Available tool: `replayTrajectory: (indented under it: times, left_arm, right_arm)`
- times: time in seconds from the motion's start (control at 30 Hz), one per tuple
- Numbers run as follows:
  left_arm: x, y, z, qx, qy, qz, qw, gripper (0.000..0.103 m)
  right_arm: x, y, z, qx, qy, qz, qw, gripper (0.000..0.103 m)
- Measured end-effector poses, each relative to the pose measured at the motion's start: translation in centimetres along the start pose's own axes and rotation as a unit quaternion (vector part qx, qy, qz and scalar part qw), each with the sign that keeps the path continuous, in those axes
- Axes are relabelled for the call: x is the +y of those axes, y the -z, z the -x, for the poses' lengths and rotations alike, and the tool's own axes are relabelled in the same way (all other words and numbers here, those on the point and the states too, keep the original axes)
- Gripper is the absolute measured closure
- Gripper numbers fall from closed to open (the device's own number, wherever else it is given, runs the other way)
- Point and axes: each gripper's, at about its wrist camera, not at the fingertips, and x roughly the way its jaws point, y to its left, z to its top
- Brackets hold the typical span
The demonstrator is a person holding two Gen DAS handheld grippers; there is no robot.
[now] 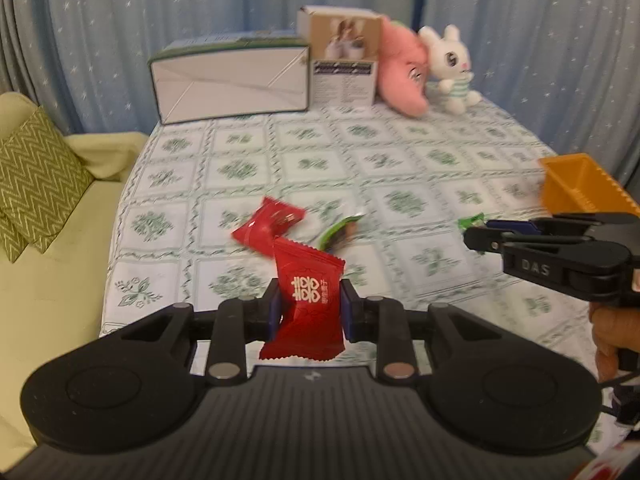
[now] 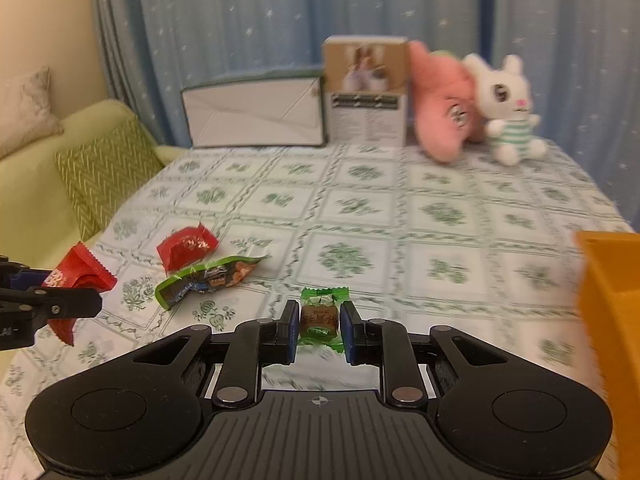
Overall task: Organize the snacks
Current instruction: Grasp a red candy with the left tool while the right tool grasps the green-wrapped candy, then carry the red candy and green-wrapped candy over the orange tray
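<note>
Closest in, the left gripper [image 1: 307,308] has its fingers closed on a red candy packet [image 1: 306,308], held upright between the blue pads with its printed face to the camera and its crimped ends sticking out above and below. The right gripper [image 2: 319,326] is likewise pinching a small green-wrapped candy [image 2: 320,318], its wrapper ends fanning out past the pads. Both pieces look lifted clear of the green-patterned tablecloth [image 2: 400,216], though I can't be sure how high.

The orange bin [image 2: 612,320] stands at the table's right edge, just beside the right gripper and well apart from the left one, so I'd judge the right hand is the nearer to drop its candy in; the left would have to cross the table rightward.

Left on the cloth are a second red packet [image 2: 186,248] and a long green snack pouch [image 2: 208,278], lying touching each other, the pouch's long axis running left to right, on the left gripper's side of the table.

At the back stand two boxes and two plush toys.
</note>
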Motion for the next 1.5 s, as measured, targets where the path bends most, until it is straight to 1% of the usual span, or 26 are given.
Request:
replayTrajectory:
  times: [0.13,0.33,0.63,0.8,1.0,1.2,1.5]
  left_arm:
    - [-2.6,-0.4,2.5,-0.007,0.01,-0.005,0.9999,0.077]
    - [-6.9,-0.4,5.8,-0.018,0.03,0.0,0.9994,0.077]
    - [-14.2,0.1,9.0,-0.029,0.066,-0.011,0.9973,0.077]
    - [-18.1,0.2,9.4,-0.028,0.081,-0.028,0.9959,0.077]
    - [-21.7,-0.2,8.9,-0.023,0.1,-0.04,0.9939,0.077]
    - [-24.2,-0.7,8.2,-0.019,0.116,-0.048,0.9919,0.077]
    - [-27.5,-1.3,7.0,-0.011,0.14,-0.064,0.9881,0.077]
  right_arm:
    - [-1.1,0.2,4.6,-0.011,0.01,-0.016,1.0,0.081]
    - [-3.0,1.0,11.1,-0.022,0.023,-0.042,0.999,0.081]
    - [-5.9,2.3,18.4,-0.04,0.047,-0.058,0.996,0.081]
    - [-7.8,2.8,20.9,-0.045,0.059,-0.058,0.996,0.081]
    - [-10.7,3.2,23.1,-0.056,0.079,-0.079,0.992,0.081]
    - [-13.4,3.6,24.6,-0.061,0.096,-0.102,0.988,0.081]
    - [-17.1,4.5,25.3,-0.061,0.116,-0.13,0.983,0.081]
